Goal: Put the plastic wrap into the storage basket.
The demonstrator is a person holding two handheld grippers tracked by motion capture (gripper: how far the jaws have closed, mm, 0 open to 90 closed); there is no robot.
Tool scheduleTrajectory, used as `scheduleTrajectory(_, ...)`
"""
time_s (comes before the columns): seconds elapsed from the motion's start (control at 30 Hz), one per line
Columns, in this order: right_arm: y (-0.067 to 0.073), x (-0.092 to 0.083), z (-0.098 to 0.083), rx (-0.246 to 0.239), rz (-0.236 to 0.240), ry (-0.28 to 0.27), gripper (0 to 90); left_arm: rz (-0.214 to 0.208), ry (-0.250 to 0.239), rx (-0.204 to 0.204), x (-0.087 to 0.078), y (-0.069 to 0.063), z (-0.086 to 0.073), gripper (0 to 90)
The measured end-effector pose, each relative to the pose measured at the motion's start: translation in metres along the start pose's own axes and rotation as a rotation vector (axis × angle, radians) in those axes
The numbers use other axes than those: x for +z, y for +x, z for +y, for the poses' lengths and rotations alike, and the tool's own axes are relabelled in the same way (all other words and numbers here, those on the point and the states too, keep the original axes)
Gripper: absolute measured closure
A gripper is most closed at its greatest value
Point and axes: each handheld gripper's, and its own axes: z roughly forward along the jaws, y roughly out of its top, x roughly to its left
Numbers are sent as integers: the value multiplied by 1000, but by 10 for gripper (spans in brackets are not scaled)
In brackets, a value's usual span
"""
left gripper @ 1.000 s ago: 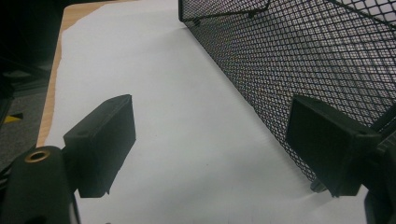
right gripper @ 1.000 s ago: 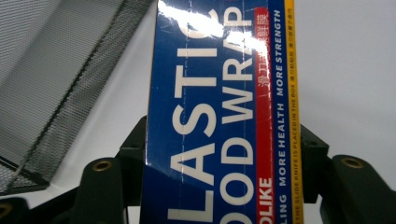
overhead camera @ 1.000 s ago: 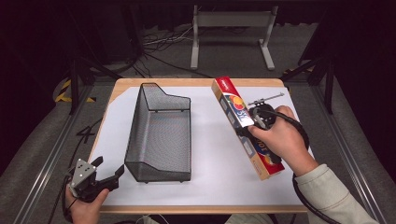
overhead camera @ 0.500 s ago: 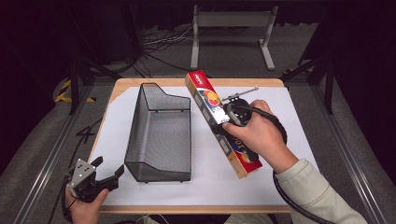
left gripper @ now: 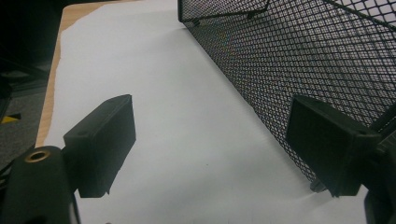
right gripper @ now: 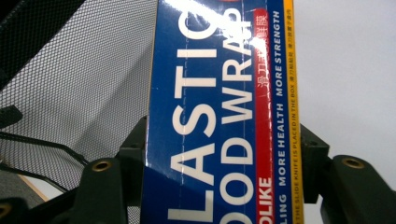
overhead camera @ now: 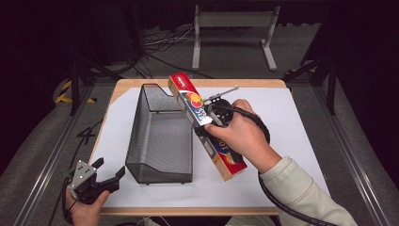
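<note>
Nearest the person, the left gripper [overhead camera: 107, 181] is resting at the near left corner of the worktop [overhead camera: 291, 141], its jaws standing wide apart with nothing between them. In the left gripper view the near end of the black mesh basket [left gripper: 299, 70] is lying just ahead and to the right, the right jaw close beside the mesh wall but apparently not pressing on it.

Farther in, the right hand [overhead camera: 240, 136] is carrying the right gripper [overhead camera: 207, 123], and its jaws are clamping the plastic wrap box [overhead camera: 207, 127] across its width, one pad on each long edge, as the right gripper view shows [right gripper: 219, 116]. The box is hanging above the white sheet, tilted, its long axis running from the near right up toward the far left, with the far end reaching over the basket's right rim [overhead camera: 186, 120].

The relation that matters is this: the basket [overhead camera: 160, 136] is lying directly left of the held box, and its long axis is running near to far, so box and basket are not yet lining up. Judging from this, the right hand is the one placed to act; it would be needing to swing the box's near end leftward until it parallels the basket, then lower it inside. The risk is the box's far corner catching on the mesh rim.
</note>
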Motion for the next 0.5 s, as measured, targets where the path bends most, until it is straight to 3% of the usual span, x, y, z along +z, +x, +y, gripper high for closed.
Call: scheduleTrajectory(0.5,28,27,13,-5,0,16,397,-1,0,4,0,0,0,169)
